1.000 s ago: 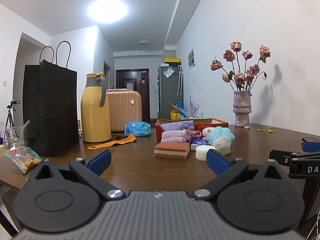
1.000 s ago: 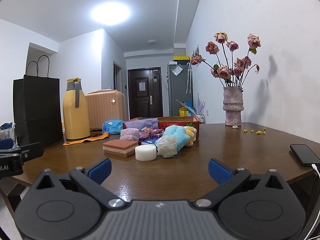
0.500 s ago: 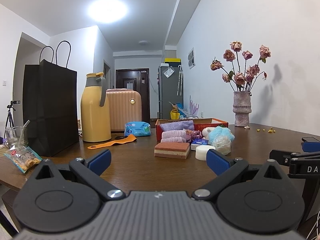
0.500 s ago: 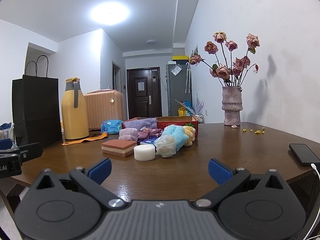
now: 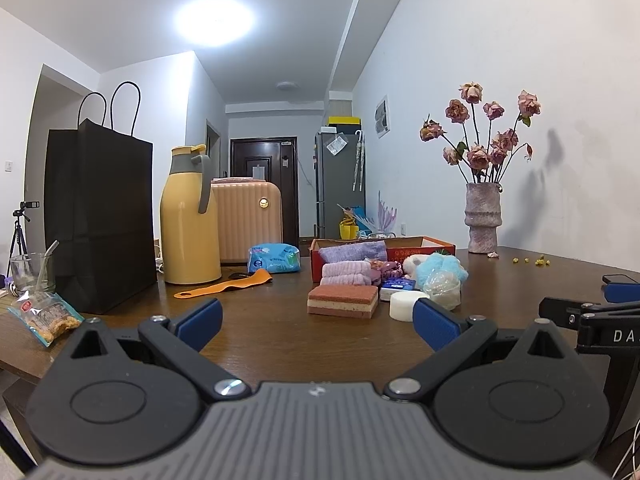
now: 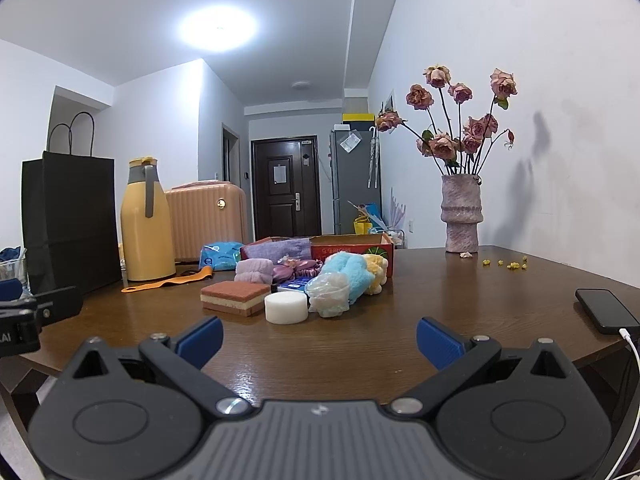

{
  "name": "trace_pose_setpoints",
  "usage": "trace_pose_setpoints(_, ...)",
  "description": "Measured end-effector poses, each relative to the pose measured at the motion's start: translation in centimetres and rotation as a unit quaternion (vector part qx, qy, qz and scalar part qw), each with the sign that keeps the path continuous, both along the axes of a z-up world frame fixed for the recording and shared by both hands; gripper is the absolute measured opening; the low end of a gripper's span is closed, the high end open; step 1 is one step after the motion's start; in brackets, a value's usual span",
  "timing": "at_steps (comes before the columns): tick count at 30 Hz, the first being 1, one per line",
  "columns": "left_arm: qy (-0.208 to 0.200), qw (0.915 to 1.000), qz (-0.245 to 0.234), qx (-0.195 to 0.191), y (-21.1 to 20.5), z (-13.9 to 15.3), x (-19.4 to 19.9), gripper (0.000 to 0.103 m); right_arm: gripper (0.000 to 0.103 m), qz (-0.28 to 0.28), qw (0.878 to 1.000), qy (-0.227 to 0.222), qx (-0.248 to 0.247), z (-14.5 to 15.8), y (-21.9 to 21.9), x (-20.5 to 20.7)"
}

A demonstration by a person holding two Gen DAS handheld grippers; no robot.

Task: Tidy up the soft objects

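The desk (image 6: 440, 320) carried a red box (image 6: 352, 245) at its far middle, with a sponge (image 6: 235, 297), blue plush (image 6: 348, 274) and white foam puck (image 6: 286, 307) loose before it. Sorting looked barely begun. Left tool (image 5: 316, 320) and right tool (image 6: 319, 336) gaped apart, empty, near the edge.

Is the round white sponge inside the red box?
No, the round white sponge sits on the table, in front of the red box.
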State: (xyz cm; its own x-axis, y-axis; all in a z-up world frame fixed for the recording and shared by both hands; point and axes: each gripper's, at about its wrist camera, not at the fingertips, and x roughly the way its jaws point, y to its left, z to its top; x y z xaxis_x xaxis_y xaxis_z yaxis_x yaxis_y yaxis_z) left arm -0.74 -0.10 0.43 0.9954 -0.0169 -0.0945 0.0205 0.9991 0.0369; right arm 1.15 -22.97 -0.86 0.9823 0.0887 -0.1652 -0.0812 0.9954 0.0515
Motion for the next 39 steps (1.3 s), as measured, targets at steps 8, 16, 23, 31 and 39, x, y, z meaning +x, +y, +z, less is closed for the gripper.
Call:
trace_pose_setpoints(8, 0.002, 1.0000, 0.000, -0.008, 0.4, -0.3, 0.6, 0.103, 0.103, -0.003, 1.000, 0.000, -0.001, 0.0, -0.5, 0.4)
trace_pose_setpoints(16, 0.028, 0.9995, -0.015, -0.002, 0.7, -0.1, 5.7, 0.103, 0.103, 0.024, 0.999, 0.029, 0.015, -0.7, -1.6, 5.4)
trace_pose_setpoints(23, 0.090, 0.9927, -0.080, 0.007, 1.9, 1.1, 14.0, 0.103, 0.098, 0.087, 0.993, 0.070, 0.028, 2.0, 0.1, 11.8)
trace_pose_setpoints(31, 0.169, 0.9810, -0.092, -0.028, 4.6, 2.1, 28.2, 0.099, 0.050, 0.124, 0.980, 0.147, 0.054, 2.7, 4.3, 23.7)
trace_pose_setpoints(39, 0.274, 0.9482, -0.123, -0.103, 6.3, -0.9, 37.4, 0.045, 0.041, 0.128, 0.964, 0.228, 0.053, 0.3, 8.1, 33.1)
